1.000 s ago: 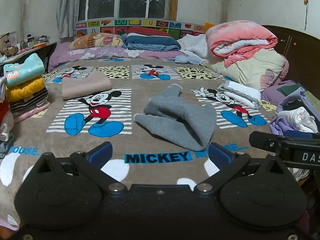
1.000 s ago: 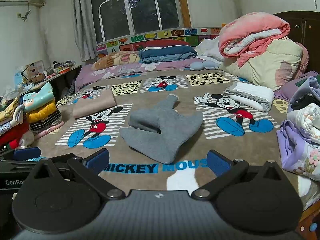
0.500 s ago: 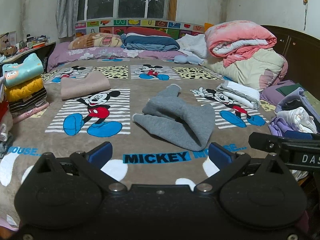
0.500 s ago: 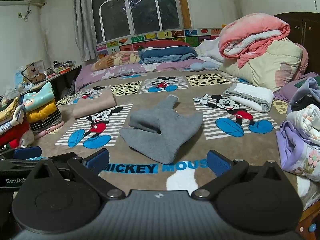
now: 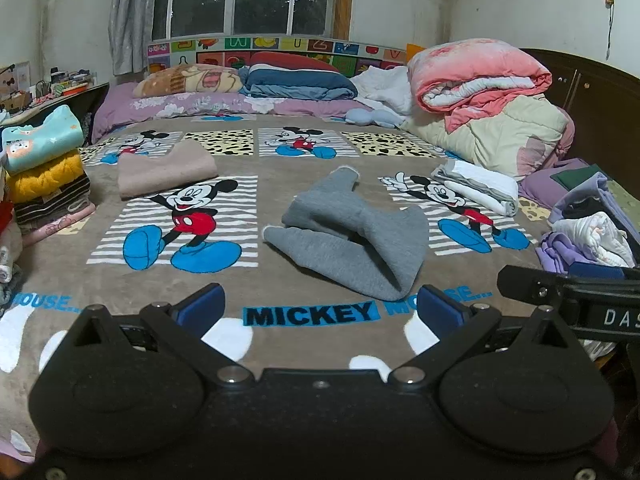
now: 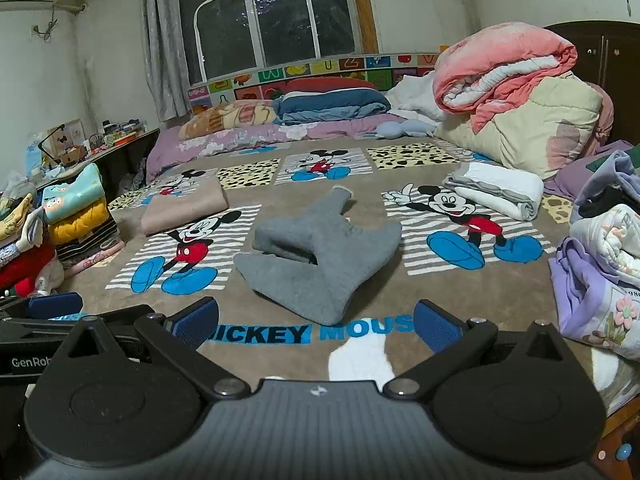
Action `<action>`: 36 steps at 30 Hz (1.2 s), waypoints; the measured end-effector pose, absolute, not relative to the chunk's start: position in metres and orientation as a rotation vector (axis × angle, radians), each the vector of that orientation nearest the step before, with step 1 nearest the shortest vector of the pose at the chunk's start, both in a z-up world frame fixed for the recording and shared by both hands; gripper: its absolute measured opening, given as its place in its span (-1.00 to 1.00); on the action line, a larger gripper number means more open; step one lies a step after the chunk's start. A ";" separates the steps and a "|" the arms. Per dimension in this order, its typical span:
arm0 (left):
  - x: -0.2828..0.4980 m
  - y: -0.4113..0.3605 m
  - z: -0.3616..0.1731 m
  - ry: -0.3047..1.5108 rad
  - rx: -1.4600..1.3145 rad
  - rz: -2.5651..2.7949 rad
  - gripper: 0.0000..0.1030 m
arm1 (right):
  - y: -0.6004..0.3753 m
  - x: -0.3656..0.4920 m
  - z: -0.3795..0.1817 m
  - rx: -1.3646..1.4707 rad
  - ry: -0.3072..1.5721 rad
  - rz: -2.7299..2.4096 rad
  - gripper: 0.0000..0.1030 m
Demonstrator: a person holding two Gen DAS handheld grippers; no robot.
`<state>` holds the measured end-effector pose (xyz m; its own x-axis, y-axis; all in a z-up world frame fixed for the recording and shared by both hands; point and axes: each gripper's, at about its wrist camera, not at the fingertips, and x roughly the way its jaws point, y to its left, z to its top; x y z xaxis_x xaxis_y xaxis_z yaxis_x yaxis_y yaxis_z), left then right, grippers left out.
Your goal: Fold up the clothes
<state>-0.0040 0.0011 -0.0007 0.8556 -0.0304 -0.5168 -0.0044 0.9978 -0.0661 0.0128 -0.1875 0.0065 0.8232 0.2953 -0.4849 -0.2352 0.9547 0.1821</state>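
Note:
A grey garment (image 5: 352,236) lies crumpled and partly doubled over in the middle of the Mickey Mouse bedspread (image 5: 224,280); it also shows in the right wrist view (image 6: 320,256). My left gripper (image 5: 320,306) is open and empty, low over the bed's near edge, short of the garment. My right gripper (image 6: 314,320) is open and empty, also short of the garment's near tip. The right gripper's arm shows at the right of the left wrist view (image 5: 568,292); the left gripper shows at the left of the right wrist view (image 6: 52,308).
A folded beige garment (image 5: 166,170) lies at the far left, a folded white one (image 5: 480,186) at the right. A stack of folded clothes (image 5: 44,168) stands at the left edge, a loose pile (image 6: 600,264) at the right. Quilts (image 5: 488,108) and pillows (image 5: 296,80) fill the far end.

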 end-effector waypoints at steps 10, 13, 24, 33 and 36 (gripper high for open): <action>-0.001 -0.002 0.001 0.544 -0.056 -0.009 1.00 | -0.189 0.012 0.007 0.121 0.535 0.283 1.00; 0.003 -0.003 0.001 0.548 -0.056 -0.005 1.00 | -0.188 0.015 0.006 0.124 0.540 0.284 1.00; 0.036 -0.005 -0.013 0.600 -0.048 -0.007 1.00 | -0.190 0.041 -0.008 0.139 0.575 0.292 1.00; 0.076 -0.008 -0.041 0.672 -0.058 -0.052 1.00 | -0.203 0.084 -0.036 0.200 0.622 0.326 1.00; 0.092 -0.008 -0.050 0.690 -0.056 -0.063 1.00 | -0.212 0.099 -0.048 0.245 0.613 0.337 1.00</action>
<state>0.0919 -0.0080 -0.0500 0.7695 -0.0766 -0.6341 0.0393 0.9966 -0.0726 0.0990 -0.2118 -0.0476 0.7665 0.3784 -0.5189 -0.2351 0.9172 0.3215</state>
